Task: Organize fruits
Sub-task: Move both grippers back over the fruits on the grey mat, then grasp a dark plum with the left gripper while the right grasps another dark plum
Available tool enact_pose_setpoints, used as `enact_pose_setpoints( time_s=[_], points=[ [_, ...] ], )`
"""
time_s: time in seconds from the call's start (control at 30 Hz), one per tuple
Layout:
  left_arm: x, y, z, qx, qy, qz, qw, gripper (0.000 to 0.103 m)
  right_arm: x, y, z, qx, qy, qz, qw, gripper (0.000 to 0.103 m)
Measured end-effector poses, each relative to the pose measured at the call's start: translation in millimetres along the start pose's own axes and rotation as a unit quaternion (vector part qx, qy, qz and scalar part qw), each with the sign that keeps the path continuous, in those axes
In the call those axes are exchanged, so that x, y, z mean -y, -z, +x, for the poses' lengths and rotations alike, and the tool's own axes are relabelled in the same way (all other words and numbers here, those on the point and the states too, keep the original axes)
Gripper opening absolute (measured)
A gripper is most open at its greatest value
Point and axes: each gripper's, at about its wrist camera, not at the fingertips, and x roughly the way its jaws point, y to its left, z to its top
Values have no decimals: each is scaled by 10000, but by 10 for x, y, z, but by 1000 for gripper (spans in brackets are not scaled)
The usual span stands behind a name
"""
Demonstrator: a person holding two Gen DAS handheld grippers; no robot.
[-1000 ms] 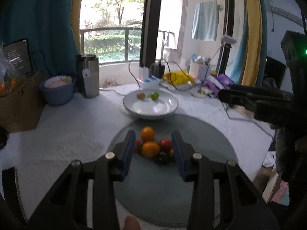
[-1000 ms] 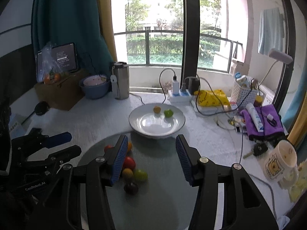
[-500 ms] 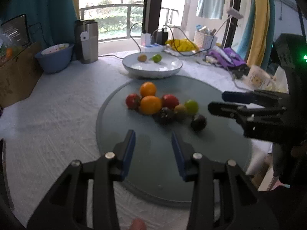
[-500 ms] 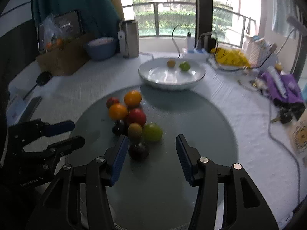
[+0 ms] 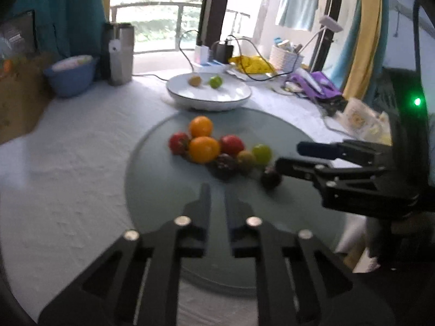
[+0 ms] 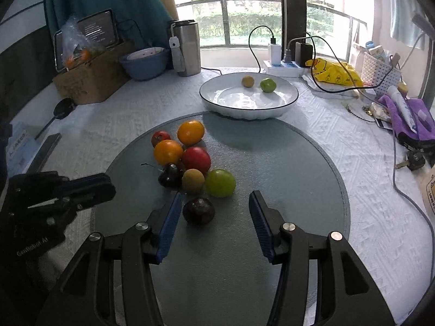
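**Status: left tool narrowed and withdrawn; right tool staged at the fruit pile**

**Left wrist view.** The left gripper [image 5: 217, 203] has changed most. One second ago its jaws stood wide around the fruit pile; now they are drawn in to a narrow slot, not fully closed, holding nothing and touching nothing. The gripper sits back toward the near edge of the round glass mat [image 5: 163, 203], clear of the fruit. Judgement: the left tool made no pick and has left the pile to the other side. The view is motion-blurred. The right gripper [image 5: 288, 154] enters from the right edge of the mat, its tips just beside the dark plum [image 5: 270, 179].

**Right wrist view.** The right gripper [image 6: 214, 217] is now low over the mat, closer to the pile than one second ago. Its jaws are wide apart and empty. The dark plum [image 6: 198, 210] lies between the tips, near the left blue pad [image 6: 170, 225]; contact cannot be confirmed. The green fruit [image 6: 220, 182] and brown fruit [image 6: 193, 181] lie just beyond it.

**Task position.** Eight fruits remain grouped at the centre of the mat. The white plate [image 6: 212, 100], at the mat's far edge, holds two small fruits. Judgement: sorting is at an early stage; the plum is the likely next pick.
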Motion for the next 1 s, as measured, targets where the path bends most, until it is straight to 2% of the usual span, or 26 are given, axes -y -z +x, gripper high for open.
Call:
enact_pose_setpoints(
  time_s=[0.2, 0.3, 0.37, 0.4, 0.43, 0.47, 0.57, 0.63, 0.73, 0.8, 1.0],
  points=[
    [29, -48, -54, -5, -156, 128, 9998, 22, -22, 39, 75, -146, -110, -33, 9998, 54],
    [54, -45, -69, 9, -357, 289, 9989, 30, -36, 50, 106, -179, -179, -43, 9997, 54],
    [73, -59, -85, 113, -347, 451, 9983, 56, -41, 49, 113, -180, -226, -46, 9996, 54],
    [93, -67, -126, 259, -313, 615, 9973, 64, -40, 48, 113, -176, -247, -60, 9995, 54],
    [113, -80, -157, 330, -345, 759, 9960, 78, -36, 45, 111, -171, -252, -67, 9995, 54],
    [122, -93, -184, 391, -352, 833, 9951, 86, -27, 40, 106, -163, -258, -66, 9995, 54],
    [83, -141, -251, 609, -629, 829, 9927, 89, 10, 34, 100, -136, -269, -41, 9995, 54],
    [41, -163, -198, 485, -606, 717, 9944, 90, 30, 31, 105, -129, -282, -9, 9995, 54],
    [-58, -161, -12, 13, -86, 214, 9997, 90, 36, 32, 127, -143, -304, -10, 9994, 54],
    [-114, -130, 93, -208, 275, -95, 9994, 90, 30, 39, 159, -192, -333, -38, 9993, 54],
    [-40, -122, 193, -308, 349, -153, 9988, 90, 21, 78, 274, -341, -364, -77, 9987, 54]
  ],
)
